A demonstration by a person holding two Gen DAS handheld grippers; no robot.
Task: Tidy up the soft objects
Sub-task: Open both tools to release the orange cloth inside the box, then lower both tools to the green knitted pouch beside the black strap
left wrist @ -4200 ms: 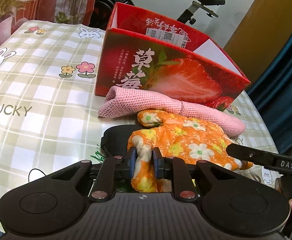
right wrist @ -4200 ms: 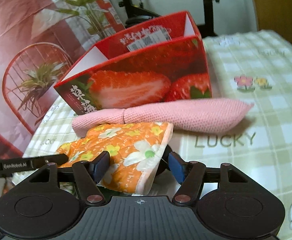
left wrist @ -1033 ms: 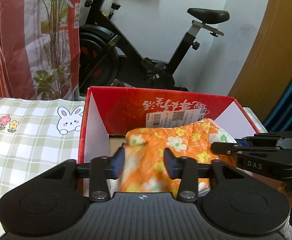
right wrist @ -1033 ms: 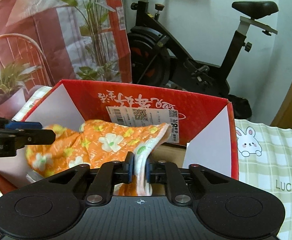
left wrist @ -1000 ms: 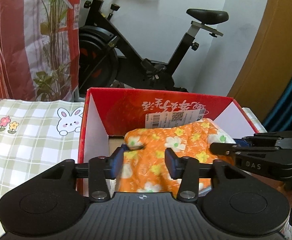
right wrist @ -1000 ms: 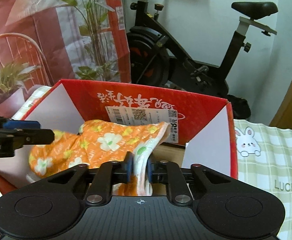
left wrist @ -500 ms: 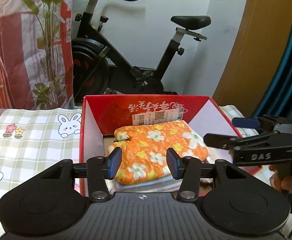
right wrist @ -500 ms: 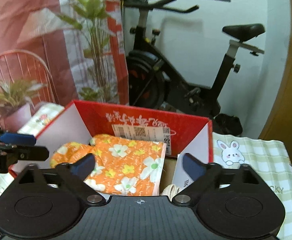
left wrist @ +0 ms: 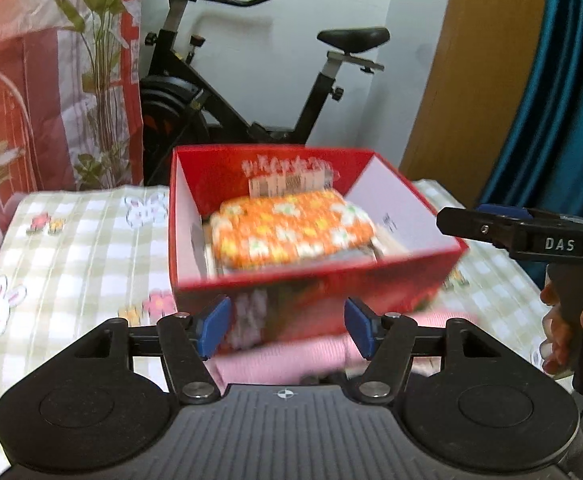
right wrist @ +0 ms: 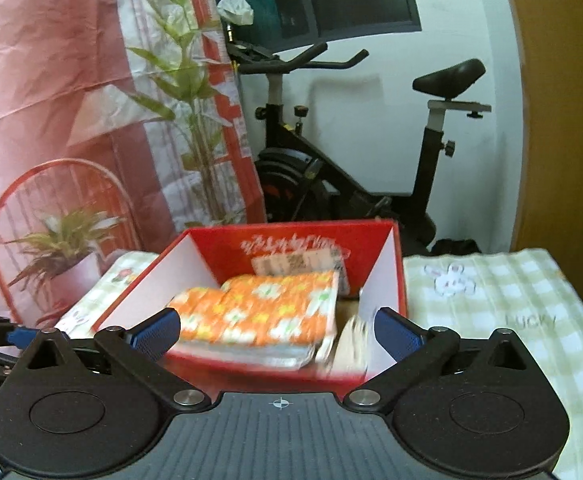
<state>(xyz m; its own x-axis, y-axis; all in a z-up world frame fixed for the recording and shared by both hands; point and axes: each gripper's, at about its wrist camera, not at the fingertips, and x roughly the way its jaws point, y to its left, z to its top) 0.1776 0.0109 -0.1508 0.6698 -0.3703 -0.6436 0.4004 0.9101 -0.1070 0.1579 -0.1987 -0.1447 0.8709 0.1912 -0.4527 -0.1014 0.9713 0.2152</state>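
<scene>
**Mitt released in the box; the pink cloth is next**

The mitt (left wrist: 291,229), orange with white flowers, is seen lying inside the red box (left wrist: 311,276), on top of other things that are too blurred to be named. It lies at about 12 o'clock from both grippers, and neither gripper touches it.

The left gripper (left wrist: 287,330) is open: its jaws have just been opening further, and nothing is held between them. Just under it, at about 6 o'clock from the box, a pink cloth (left wrist: 287,358) lies on the checked tablecloth (left wrist: 71,248), against the front wall of the box. This cloth is judged to be the next soft thing to be put away.

The right gripper (right wrist: 277,330) is also open, its jaws spread very wide after just having opened, and they are empty. In the left view it is seen at 3 o'clock, held by a hand (left wrist: 563,336), beside the right wall of the box.

For a good next step, both grippers should be drawn clear of the box rim first, so that the mitt is not dragged out again. The cloth is long and limp; it is better gripped at two points, one by each gripper, so that no end hangs over the wall when it is lowered. It should be laid flat on the mitt.
</scene>
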